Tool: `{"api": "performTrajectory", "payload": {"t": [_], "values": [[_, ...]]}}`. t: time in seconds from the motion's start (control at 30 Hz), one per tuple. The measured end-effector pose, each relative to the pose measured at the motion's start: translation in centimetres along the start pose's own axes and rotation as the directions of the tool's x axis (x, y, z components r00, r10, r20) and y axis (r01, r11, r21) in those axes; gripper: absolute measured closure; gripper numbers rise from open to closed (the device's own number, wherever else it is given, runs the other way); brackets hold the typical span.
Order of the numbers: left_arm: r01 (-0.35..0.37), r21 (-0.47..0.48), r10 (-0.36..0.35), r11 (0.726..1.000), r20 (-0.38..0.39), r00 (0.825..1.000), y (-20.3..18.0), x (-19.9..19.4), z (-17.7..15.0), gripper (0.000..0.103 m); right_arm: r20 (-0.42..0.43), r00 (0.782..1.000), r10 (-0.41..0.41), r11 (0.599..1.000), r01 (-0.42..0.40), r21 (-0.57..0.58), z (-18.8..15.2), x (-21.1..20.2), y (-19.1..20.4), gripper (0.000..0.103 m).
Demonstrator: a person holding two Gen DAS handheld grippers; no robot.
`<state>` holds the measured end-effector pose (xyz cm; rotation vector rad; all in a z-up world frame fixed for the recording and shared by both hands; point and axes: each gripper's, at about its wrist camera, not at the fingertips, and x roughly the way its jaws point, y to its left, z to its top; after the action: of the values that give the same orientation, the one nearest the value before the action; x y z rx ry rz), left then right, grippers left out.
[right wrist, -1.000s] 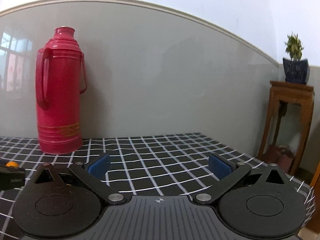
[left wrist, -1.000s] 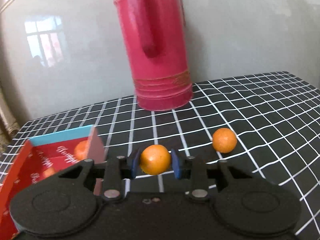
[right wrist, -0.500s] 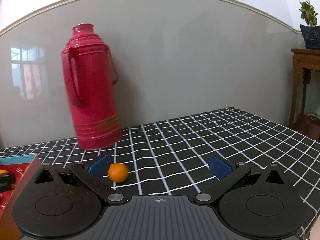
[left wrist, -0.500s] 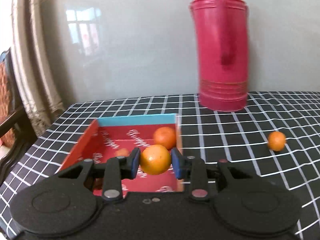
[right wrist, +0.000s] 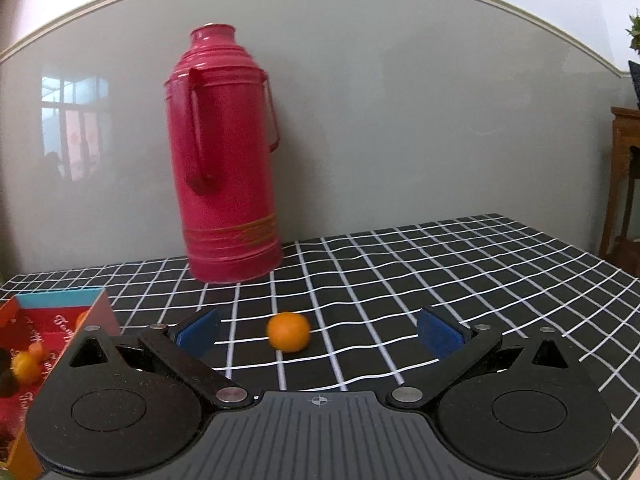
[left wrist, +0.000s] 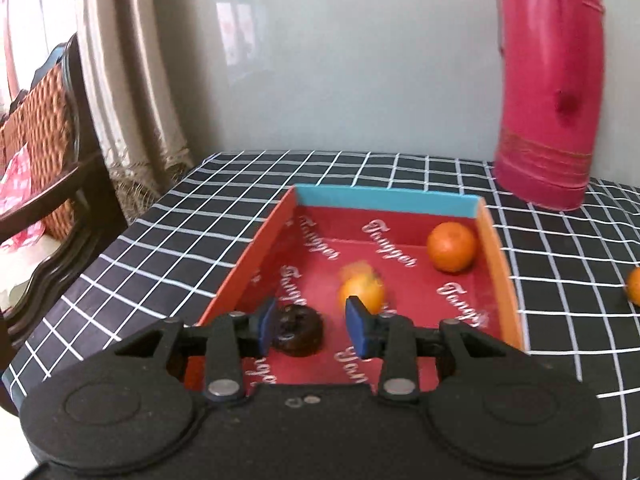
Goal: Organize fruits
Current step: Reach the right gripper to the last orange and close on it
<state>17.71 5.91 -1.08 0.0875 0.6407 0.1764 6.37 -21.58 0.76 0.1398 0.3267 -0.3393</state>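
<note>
Two oranges lie in the red box (left wrist: pixel 256 256) as the left wrist camera shows it: a sharp one (left wrist: pixel 451 246) in the far corner at about 1 o'clock from the left gripper (left wrist: pixel 313 327), close to the orange right wall, and a blurred one (left wrist: pixel 362 292) at about 12 o'clock, just beyond the right pad. That blurred orange touches neither pad, so far as can be seen. The left gripper's jaws stand apart with nothing between them, hanging over the near end of the box. A dark, round fruit (left wrist: pixel 298 330) sits on the box floor just beside the left pad; what kind it is cannot be told. The box rests on a black cloth (left wrist: pixel 168 236) with a white grid, and a red thermos (left wrist: pixel 550 92) stands beyond it at 1 o'clock against the wall.

From the right wrist camera, the right gripper (right wrist: pixel 319 333) is spread wide and holds nothing. A third orange (right wrist: pixel 289 331) lies on the cloth between its pads, nearer the left one and a little beyond them, well apart from the box at 9 o'clock. The thermos stands upright at 11 o'clock.
</note>
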Motion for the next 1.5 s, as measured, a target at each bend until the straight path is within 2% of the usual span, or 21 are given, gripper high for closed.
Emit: {"api": "performTrajectory", "payload": {"t": [0.13,0.2,0.33,0.4,0.53,0.6,0.77,0.87,1.13,1.27,1.47,1.5], "values": [[-0.007,-0.031,0.006,1.000,-0.034,0.999,1.0,0.7,0.1,0.070,-0.005,1.000,0.023,1.000,-0.024,-0.017,-0.1,0.2,0.8,0.000],[-0.007,-0.051,0.005,0.999,-0.043,0.999,1.5,0.8,0.2,0.058,-0.005,1.000,0.029,0.999,-0.029,-0.021,-0.1,0.3,1.1,0.000],[0.017,-0.067,-0.019,0.998,-0.040,0.999,1.9,0.4,0.3,0.047,-0.021,0.999,0.040,0.999,-0.040,-0.009,-0.2,0.7,1.3,0.000],[0.028,-0.067,-0.031,0.997,-0.042,0.999,1.9,0.1,0.3,0.037,-0.029,0.998,0.049,0.999,-0.049,0.000,-0.2,0.9,1.4,0.000],[0.049,-0.078,-0.051,0.996,-0.024,0.998,2.0,-1.0,0.4,0.026,-0.033,0.997,0.064,0.998,-0.064,-0.005,-0.2,0.9,1.6,0.000],[0.050,-0.085,-0.051,0.995,-0.009,0.999,2.2,-1.8,0.4,0.017,-0.034,0.997,0.072,0.997,-0.073,-0.009,-0.2,1.0,1.7,0.000],[0.006,-0.082,-0.004,0.997,0.028,1.000,2.8,-3.1,0.2,0.014,-0.069,0.992,0.105,0.994,-0.106,-0.009,-0.3,1.8,1.4,0.000],[-0.027,-0.096,0.029,0.995,0.024,0.999,3.4,-3.4,0.0,0.010,-0.098,0.987,0.125,0.992,-0.128,-0.016,-0.3,2.5,1.0,0.000],[-0.093,-0.161,0.096,0.983,0.013,0.995,5.4,-3.6,-0.1,0.009,-0.172,0.972,0.160,0.985,-0.168,-0.034,-0.5,5.8,-0.3,0.000],[-0.127,-0.169,0.134,0.977,0.032,0.990,6.3,-3.6,-0.1,0.009,-0.220,0.962,0.159,0.987,-0.162,0.003,-0.4,8.2,-0.7,0.000],[-0.168,-0.197,0.175,0.966,0.019,0.984,8.3,-3.1,0.1,0.008,-0.228,0.966,0.122,0.993,-0.120,0.019,0.3,10.5,-0.7,0.000],[-0.169,-0.203,0.175,0.964,0.012,0.984,8.5,-3.0,0.1,0.008,-0.229,0.967,0.111,0.994,-0.110,0.016,0.3,10.8,-0.6,0.008]]}}
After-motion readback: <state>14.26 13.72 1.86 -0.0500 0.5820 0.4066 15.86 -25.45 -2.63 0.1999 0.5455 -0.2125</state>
